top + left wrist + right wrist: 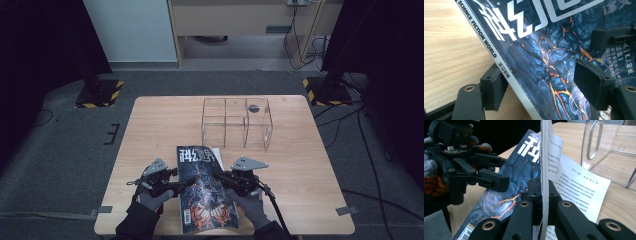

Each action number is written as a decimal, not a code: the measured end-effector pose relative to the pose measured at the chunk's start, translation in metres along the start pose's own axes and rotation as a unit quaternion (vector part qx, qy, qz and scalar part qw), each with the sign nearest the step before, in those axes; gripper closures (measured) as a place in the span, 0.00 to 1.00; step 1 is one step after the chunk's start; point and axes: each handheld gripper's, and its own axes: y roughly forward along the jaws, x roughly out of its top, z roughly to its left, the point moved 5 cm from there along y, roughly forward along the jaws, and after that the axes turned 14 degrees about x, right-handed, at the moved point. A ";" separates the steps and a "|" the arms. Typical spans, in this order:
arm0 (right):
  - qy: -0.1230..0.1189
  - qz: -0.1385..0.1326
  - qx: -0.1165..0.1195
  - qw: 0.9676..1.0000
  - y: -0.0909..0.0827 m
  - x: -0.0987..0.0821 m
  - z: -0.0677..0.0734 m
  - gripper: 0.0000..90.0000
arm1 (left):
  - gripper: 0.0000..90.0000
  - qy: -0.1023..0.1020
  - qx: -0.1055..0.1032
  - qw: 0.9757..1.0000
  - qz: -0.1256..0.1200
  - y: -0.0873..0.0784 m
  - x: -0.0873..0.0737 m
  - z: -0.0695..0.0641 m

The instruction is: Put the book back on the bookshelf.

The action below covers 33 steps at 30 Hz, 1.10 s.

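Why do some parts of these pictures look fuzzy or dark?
In the left gripper view the near pad looks soft; in the right gripper view the clear organizer blurs and catches glare; in the high view the room's sides are dark while the table is evenly lit.

Glossy paper mag cover (554,57), matt wood table (160,125), clear plastic organiser (237,122).

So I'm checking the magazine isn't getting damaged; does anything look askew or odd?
The magazine isn't flat: the right claw is shut on its page edge, lifting the cover while one inner page droops onto the table. No tear is visible. The clear organizer stands square.
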 end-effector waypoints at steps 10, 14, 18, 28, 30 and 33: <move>-0.003 -0.001 0.005 1.000 -0.002 -0.003 -0.004 0.97 | 0.31 0.005 -0.001 1.000 0.011 0.013 0.002 -0.004; -0.005 -0.003 0.007 1.000 -0.003 -0.004 -0.004 0.97 | 0.32 0.002 -0.007 1.000 0.010 0.014 0.004 -0.003; -0.006 -0.003 0.009 1.000 -0.003 -0.004 -0.004 0.97 | 0.33 0.008 -0.004 1.000 0.012 0.017 0.004 -0.004; -0.003 -0.002 0.015 1.000 -0.001 -0.004 -0.004 0.97 | 0.36 0.021 0.005 0.999 0.039 0.025 0.001 -0.005; -0.003 -0.002 0.017 1.000 -0.001 -0.004 -0.003 0.97 | 0.39 0.022 0.007 0.999 0.045 0.026 0.000 -0.004; -0.003 -0.003 0.019 1.000 0.000 -0.004 -0.003 0.97 | 0.41 0.023 0.008 0.998 0.050 0.026 -0.001 -0.004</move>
